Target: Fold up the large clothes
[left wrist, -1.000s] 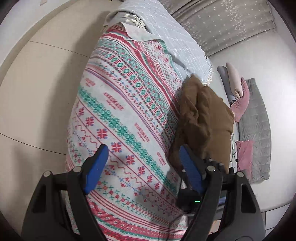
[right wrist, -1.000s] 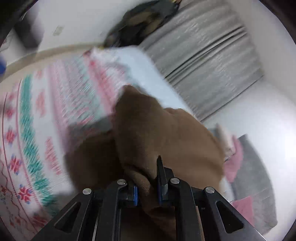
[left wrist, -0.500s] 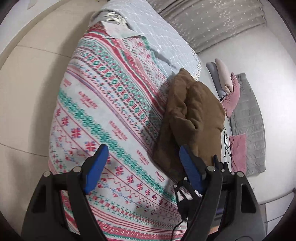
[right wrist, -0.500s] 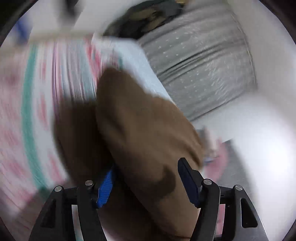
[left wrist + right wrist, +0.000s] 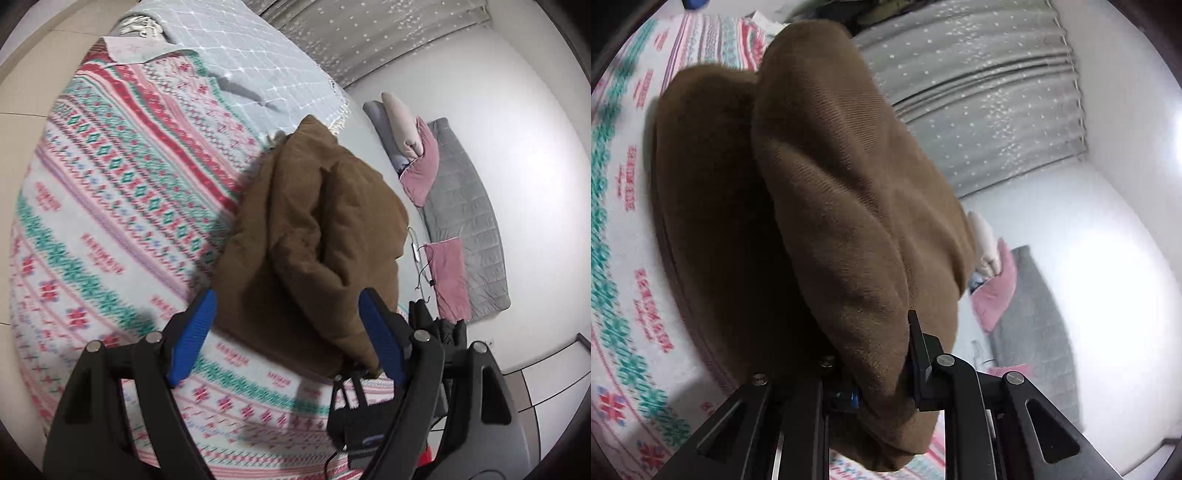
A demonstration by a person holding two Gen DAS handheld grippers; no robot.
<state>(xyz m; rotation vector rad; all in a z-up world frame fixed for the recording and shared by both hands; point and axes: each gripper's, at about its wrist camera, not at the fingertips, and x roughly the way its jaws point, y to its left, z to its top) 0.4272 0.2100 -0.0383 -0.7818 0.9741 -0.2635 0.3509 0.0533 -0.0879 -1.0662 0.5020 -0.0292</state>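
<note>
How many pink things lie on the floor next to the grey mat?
2 in the left wrist view: a pink cushion at the far end of the grey mat, and a flat pink piece at its near end. More may be hidden.

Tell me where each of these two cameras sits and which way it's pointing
Left wrist: sits on the left gripper, looking down along its open blue fingers at the brown garment on the patterned blanket; the right gripper shows at lower right.
Right wrist: sits on the right gripper, close behind the brown garment its fingers clamp, facing the grey curtain.
Shared: garment, blanket, curtain, grey floor mat.
</note>
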